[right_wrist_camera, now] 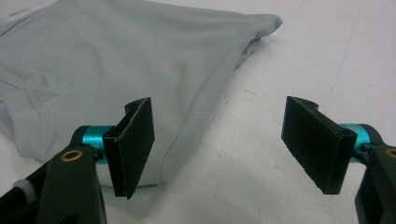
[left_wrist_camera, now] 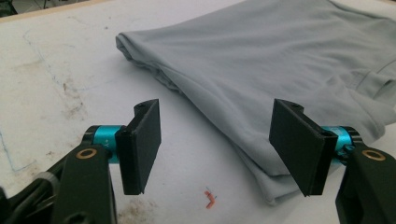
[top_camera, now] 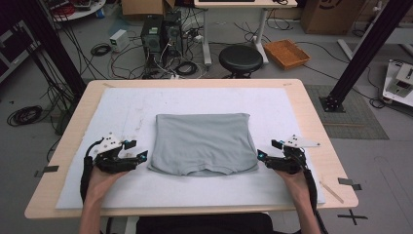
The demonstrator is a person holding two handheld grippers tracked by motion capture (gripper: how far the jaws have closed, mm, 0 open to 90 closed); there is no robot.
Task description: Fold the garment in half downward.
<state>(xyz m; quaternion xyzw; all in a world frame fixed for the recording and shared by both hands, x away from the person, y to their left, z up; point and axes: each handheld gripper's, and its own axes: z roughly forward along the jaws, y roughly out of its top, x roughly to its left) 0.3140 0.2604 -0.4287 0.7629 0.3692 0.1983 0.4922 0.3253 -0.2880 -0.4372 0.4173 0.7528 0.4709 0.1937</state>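
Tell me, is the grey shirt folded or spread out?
Folded: the shirt lies as a compact rectangle, with stacked layers at its edge in the left gripper view.

I see the wooden table (top_camera: 311,122) topped by a white mat (top_camera: 122,105), stained near its left side. Just beyond the table's far edge stands a round black stool (top_camera: 240,58). Right of the stool, a shallow orange basket (top_camera: 286,53) sits on the floor. Left of the stool, two black computer towers (top_camera: 160,31) stand among tangled cables (top_camera: 104,48).
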